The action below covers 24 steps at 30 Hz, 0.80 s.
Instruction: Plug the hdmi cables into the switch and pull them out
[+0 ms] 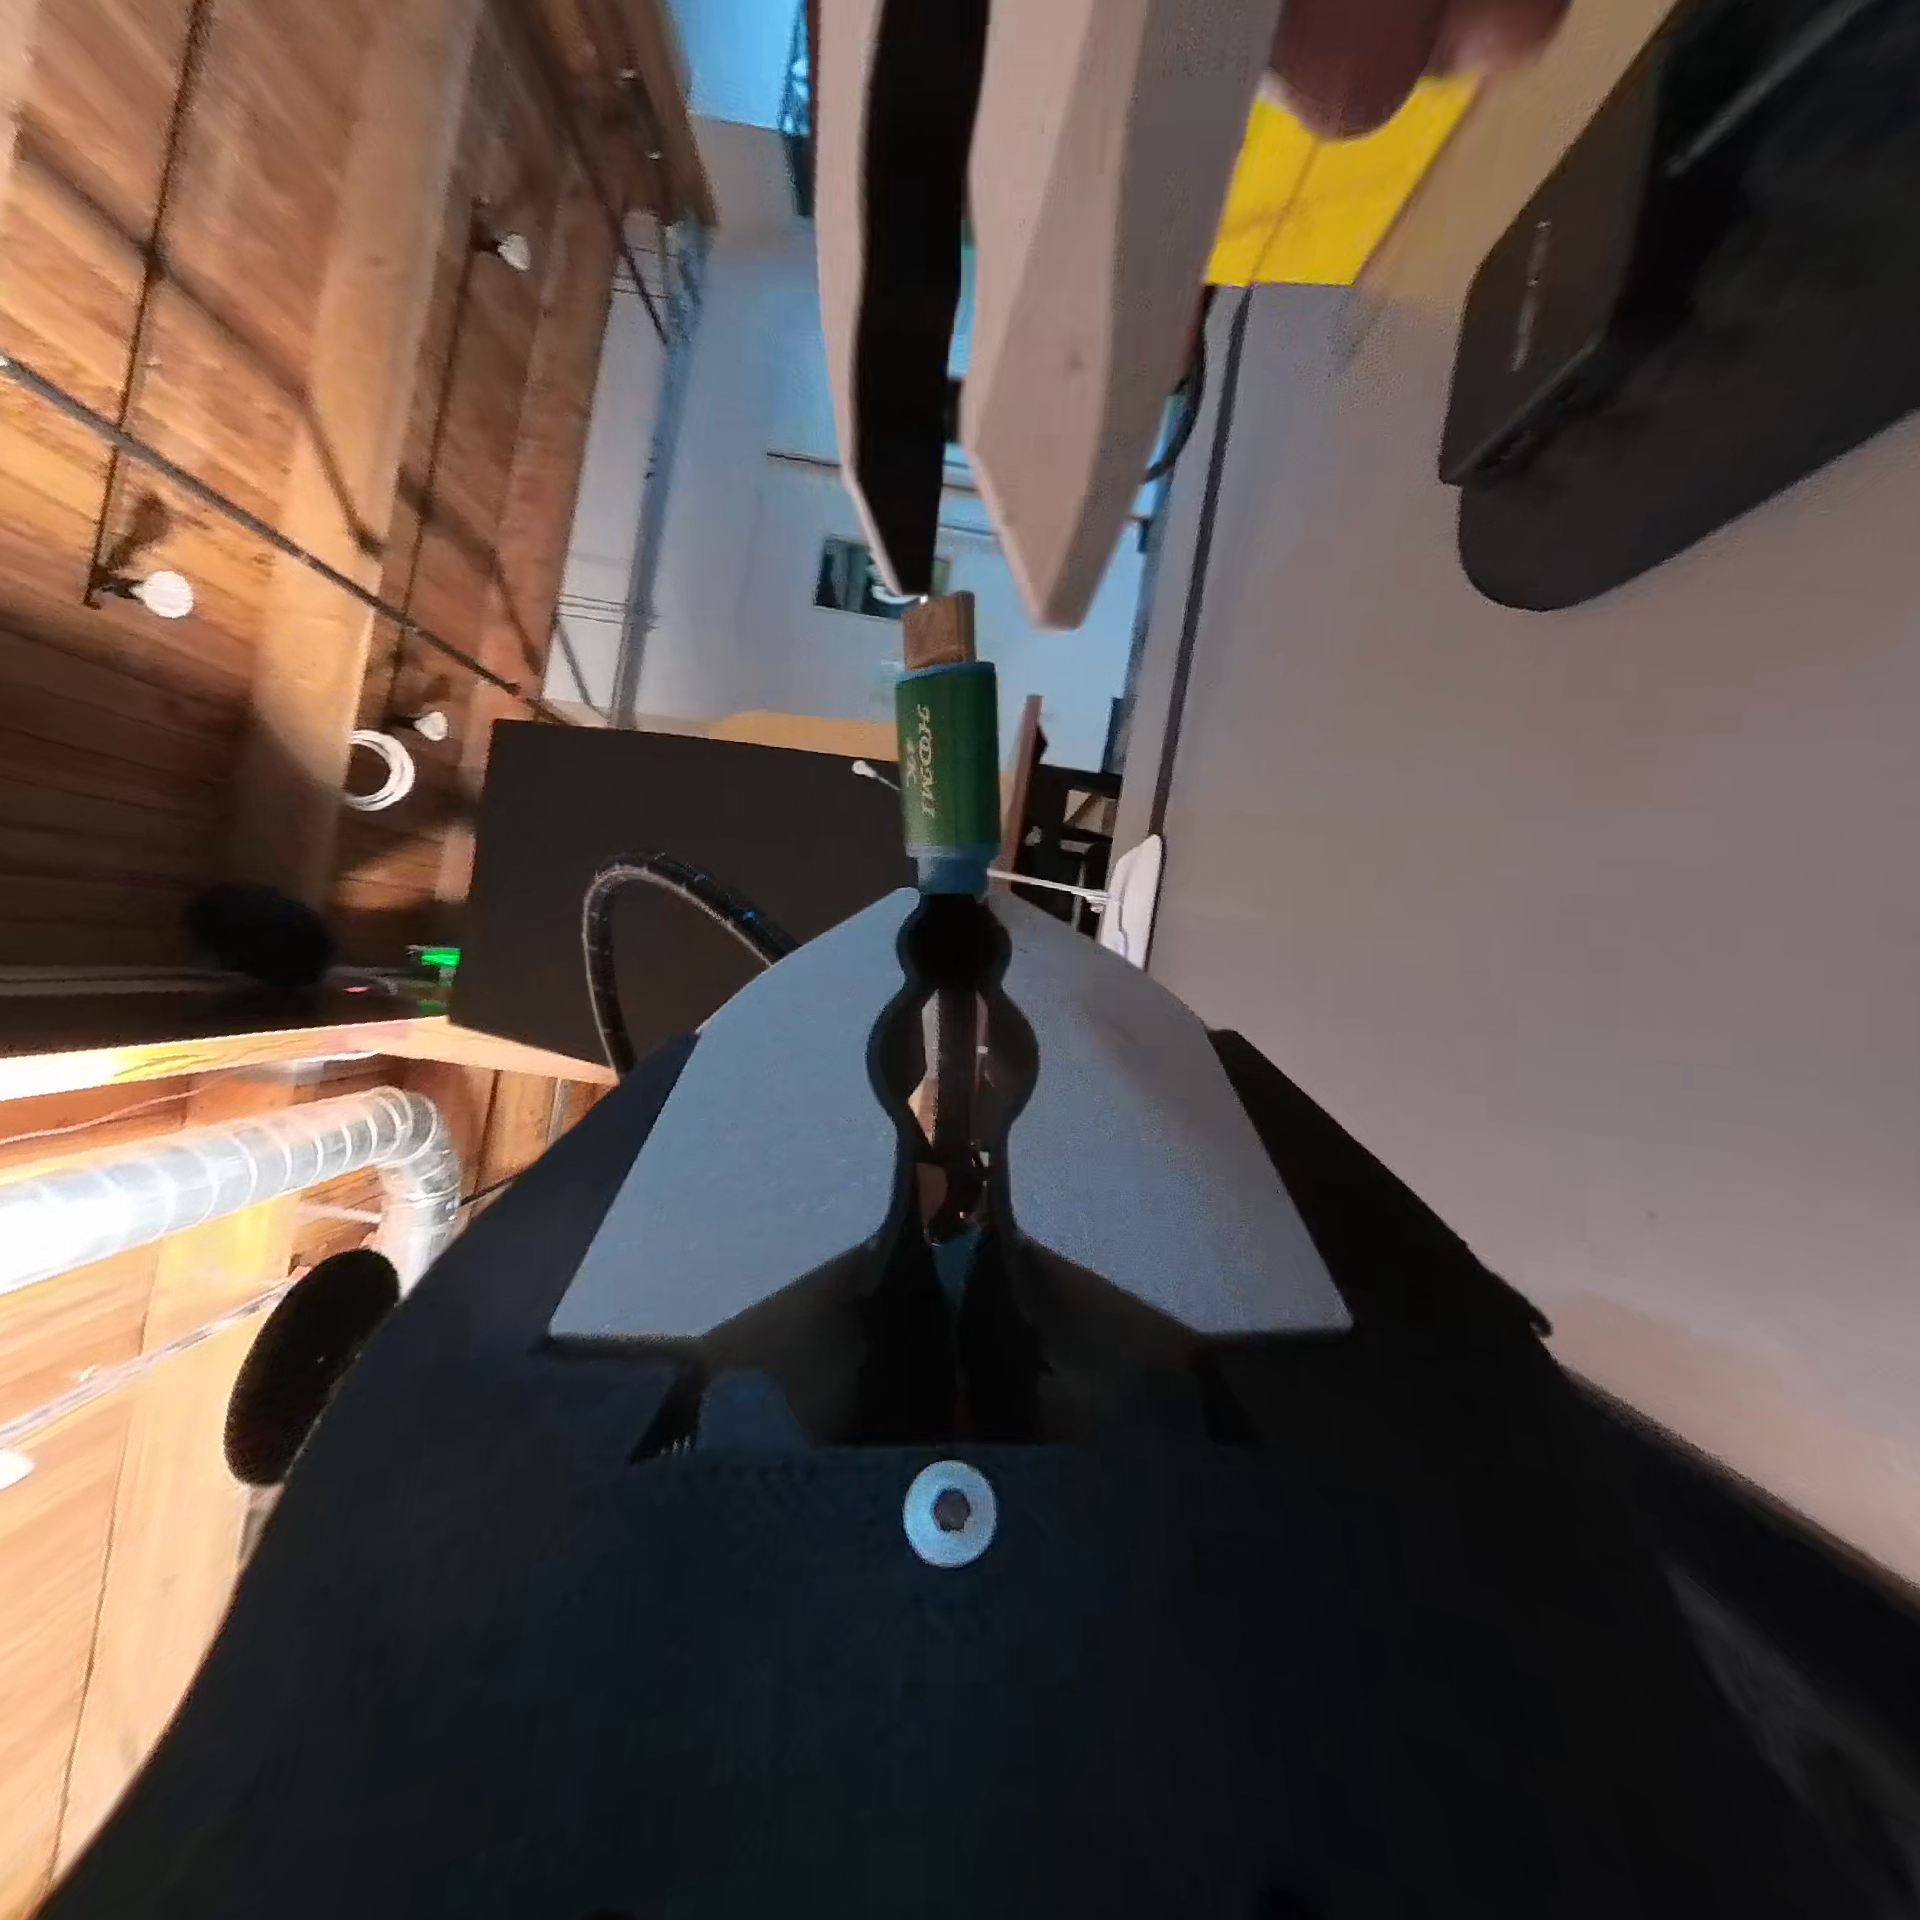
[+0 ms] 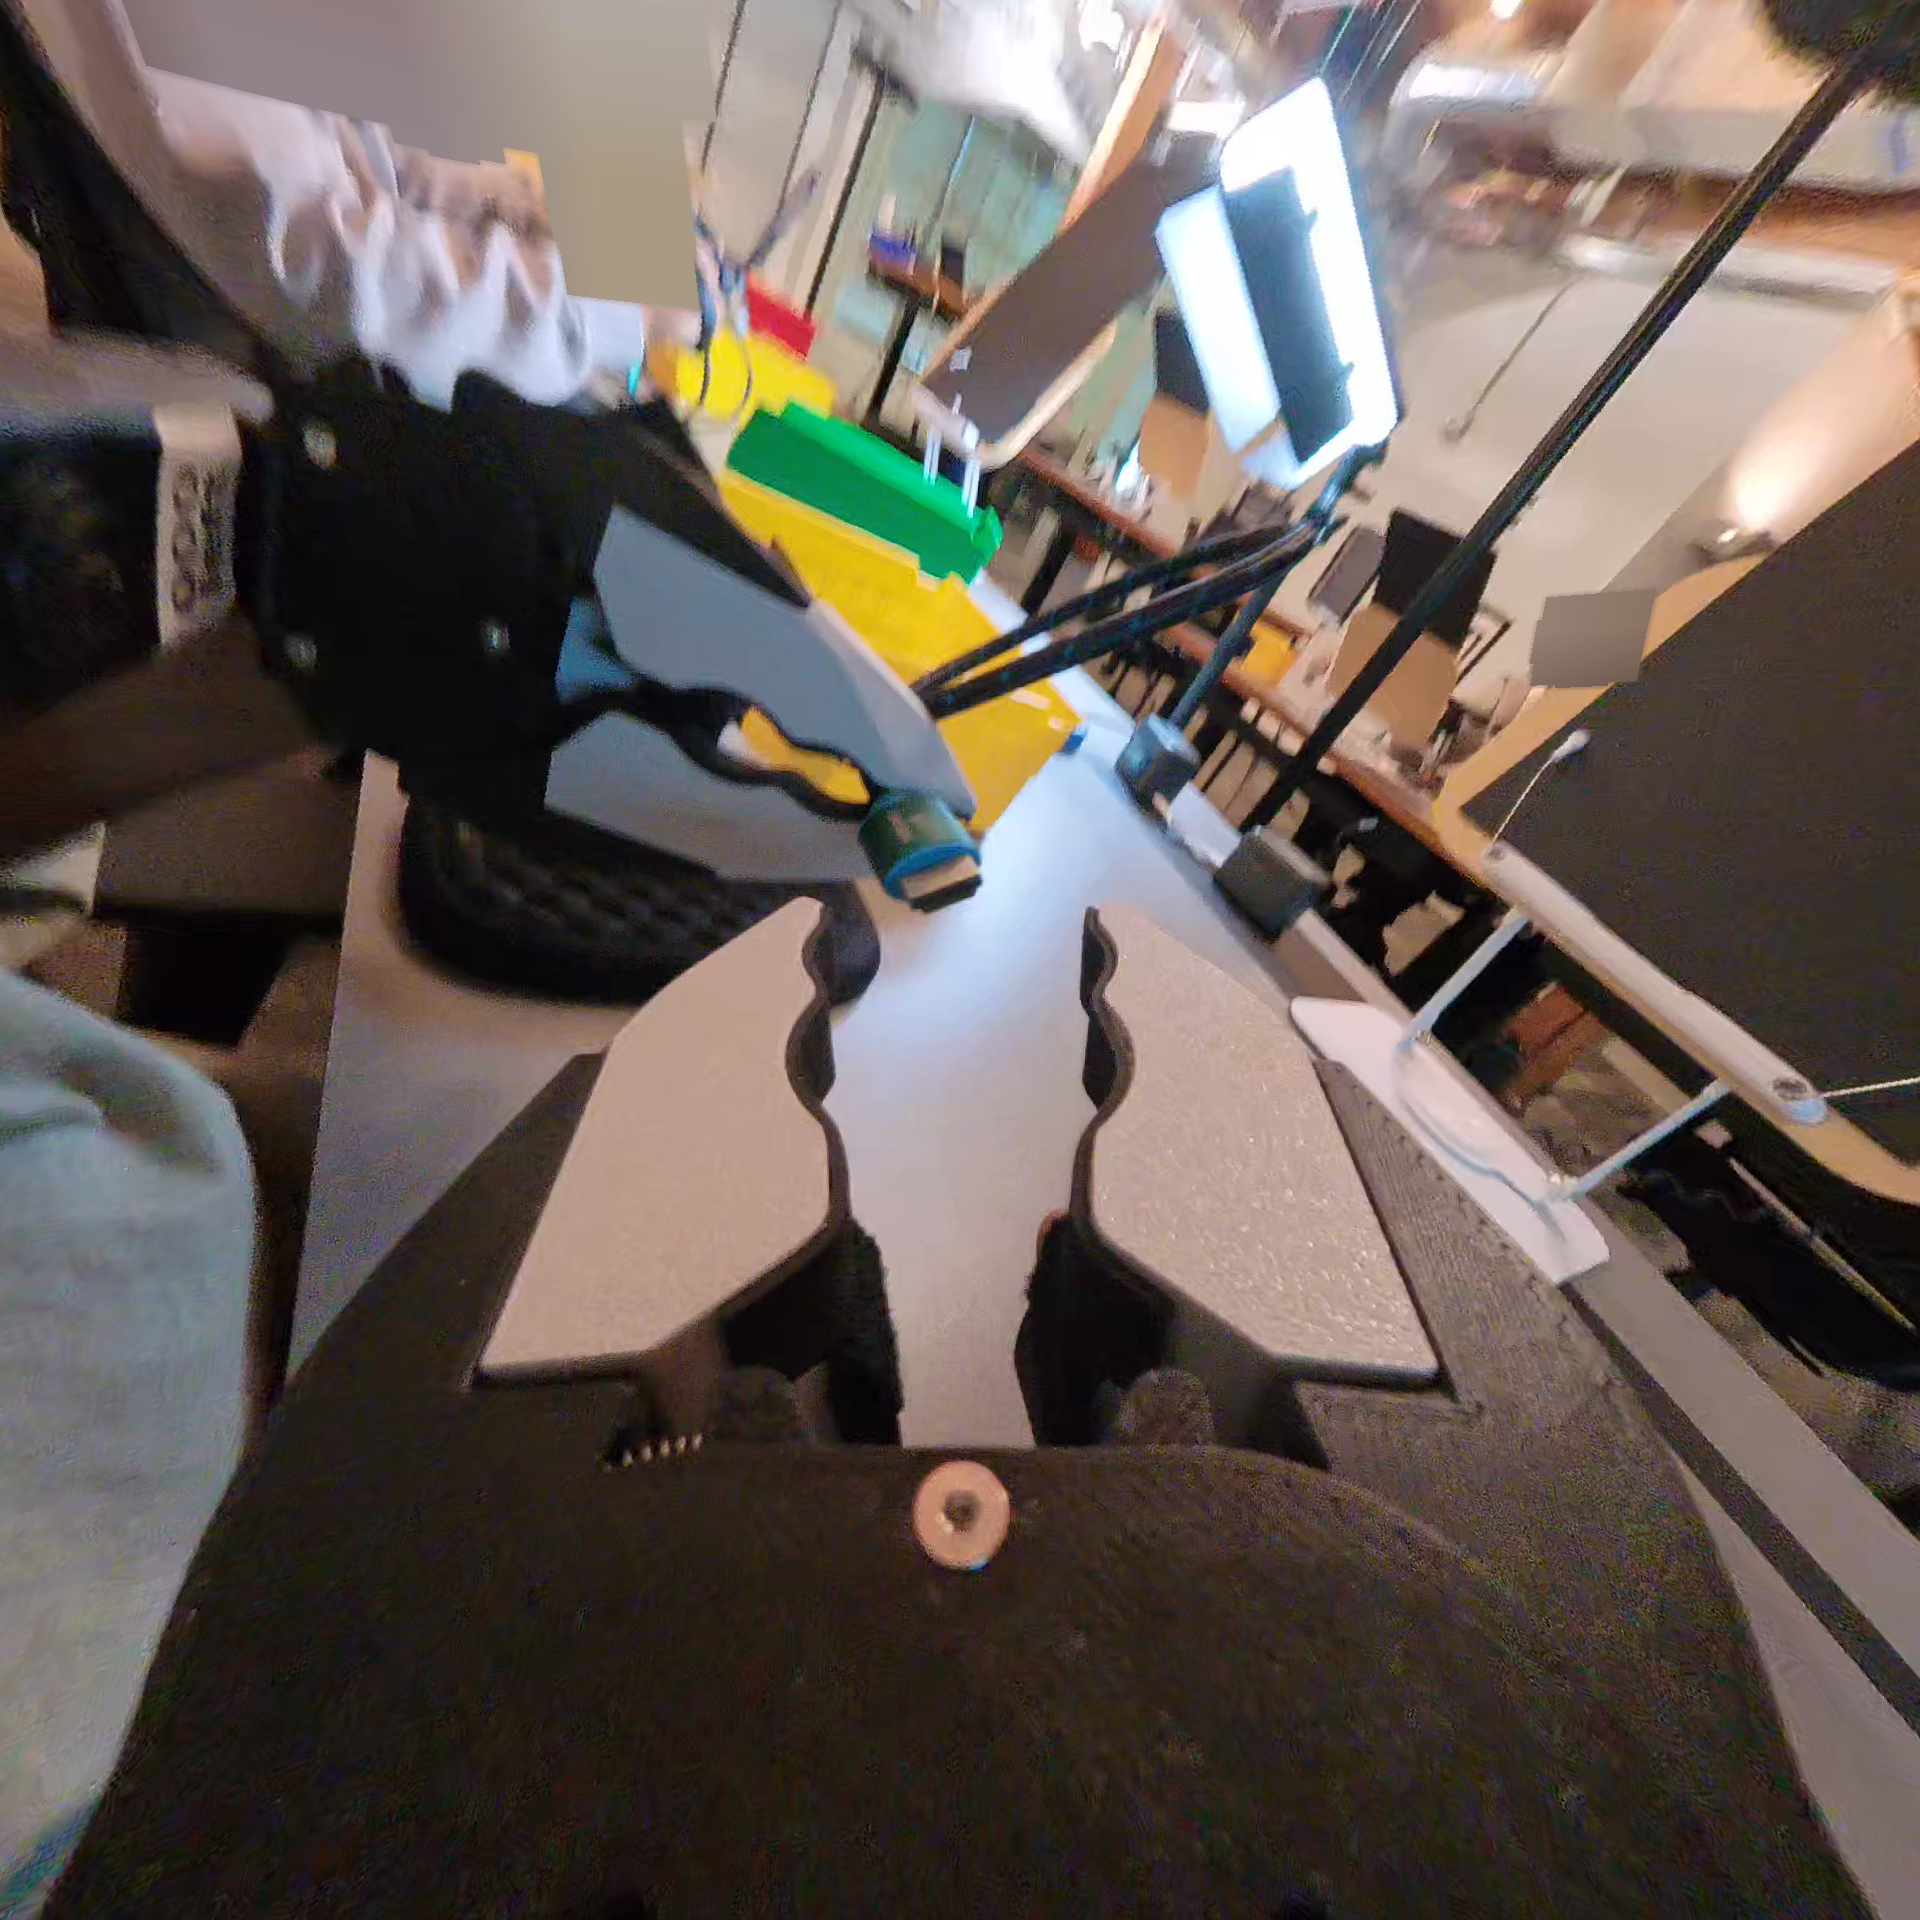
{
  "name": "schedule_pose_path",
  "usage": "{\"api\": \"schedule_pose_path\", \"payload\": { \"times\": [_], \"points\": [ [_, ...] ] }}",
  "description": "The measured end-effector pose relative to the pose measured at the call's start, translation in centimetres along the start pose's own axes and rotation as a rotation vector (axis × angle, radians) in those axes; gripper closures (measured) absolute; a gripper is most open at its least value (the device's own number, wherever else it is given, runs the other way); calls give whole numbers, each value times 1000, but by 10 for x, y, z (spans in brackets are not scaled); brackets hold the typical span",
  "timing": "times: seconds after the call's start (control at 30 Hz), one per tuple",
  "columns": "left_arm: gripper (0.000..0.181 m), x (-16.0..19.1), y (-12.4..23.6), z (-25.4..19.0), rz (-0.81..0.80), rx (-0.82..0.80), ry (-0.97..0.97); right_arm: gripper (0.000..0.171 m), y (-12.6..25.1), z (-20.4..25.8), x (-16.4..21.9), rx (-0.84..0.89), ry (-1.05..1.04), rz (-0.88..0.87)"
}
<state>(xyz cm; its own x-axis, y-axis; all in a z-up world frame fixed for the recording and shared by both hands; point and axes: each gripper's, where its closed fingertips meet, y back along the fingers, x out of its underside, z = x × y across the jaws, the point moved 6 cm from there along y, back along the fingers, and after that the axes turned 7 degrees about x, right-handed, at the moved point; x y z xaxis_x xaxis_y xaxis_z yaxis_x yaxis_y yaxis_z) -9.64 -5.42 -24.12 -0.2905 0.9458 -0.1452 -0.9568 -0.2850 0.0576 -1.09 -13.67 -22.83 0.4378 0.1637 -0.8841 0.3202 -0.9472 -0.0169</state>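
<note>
My left gripper (image 1: 954,904) is shut on the HDMI cable just behind its green plug (image 1: 948,774). The plug's metal tip sticks out past the fingertips, and the black braided cable (image 1: 623,914) loops back on the left. In the right wrist view the left gripper (image 2: 935,805) holds the green plug (image 2: 920,836) in the air, tip pointing at my right gripper (image 2: 956,930). The right gripper is open and empty, just short of the plug. It also shows in the left wrist view (image 1: 982,582), jaws apart. A black flat box (image 1: 1662,312), possibly the switch, lies on the table.
The grey table (image 2: 966,1091) carries a coil of black braided cable (image 2: 582,925) under the left gripper. Yellow and green bins (image 2: 862,488) stand behind it. Black lamp-arm clamps (image 2: 1153,769) and a white stand base (image 2: 1455,1132) sit on the right. A grey sleeve (image 2: 104,1299) is at the left.
</note>
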Motion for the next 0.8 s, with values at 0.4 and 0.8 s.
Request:
{"api": "schedule_pose_path", "payload": {
  "times": [0.4, 0.8],
  "points": [
    [175, -5, 5, -12, -47, 159, -20, 150, -12, 20, 8, -88, 106, 93],
    [157, -17, 31, 38, -431, -207, 430, 150, 14, -24, -3, 252, -72, -160]
  ]
}}
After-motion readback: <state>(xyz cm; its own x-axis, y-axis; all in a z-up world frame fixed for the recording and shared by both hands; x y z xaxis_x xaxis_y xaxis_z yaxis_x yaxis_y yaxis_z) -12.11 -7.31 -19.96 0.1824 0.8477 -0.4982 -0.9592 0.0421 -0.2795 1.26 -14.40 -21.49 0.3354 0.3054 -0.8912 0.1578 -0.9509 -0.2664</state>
